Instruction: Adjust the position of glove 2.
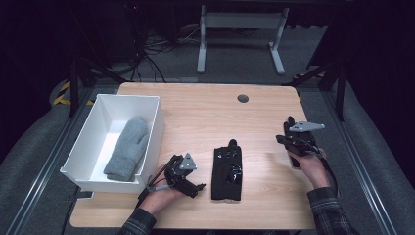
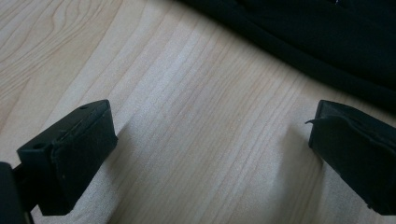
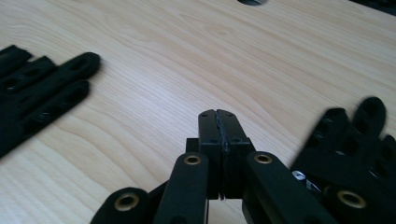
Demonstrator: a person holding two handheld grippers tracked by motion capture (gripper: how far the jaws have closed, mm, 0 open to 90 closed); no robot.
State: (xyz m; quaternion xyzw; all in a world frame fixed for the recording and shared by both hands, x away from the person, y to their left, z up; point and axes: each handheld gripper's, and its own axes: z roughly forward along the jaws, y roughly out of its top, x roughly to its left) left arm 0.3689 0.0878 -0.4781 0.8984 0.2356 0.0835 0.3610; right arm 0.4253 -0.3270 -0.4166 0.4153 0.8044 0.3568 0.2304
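I see a light wooden table with a round grommet hole, standing on grey carpet. Behind it, white desk legs and tangled cables sit in a dark room.

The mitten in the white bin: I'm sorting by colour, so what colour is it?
Grey. The mitten shows best in the high view.

Pale wood-grain table, smooth, slight sheen. Black glove: matt cloth; grey mitten: fuzzy knit, in glossy white plastic bin. Matt black plastic on left gripper pads
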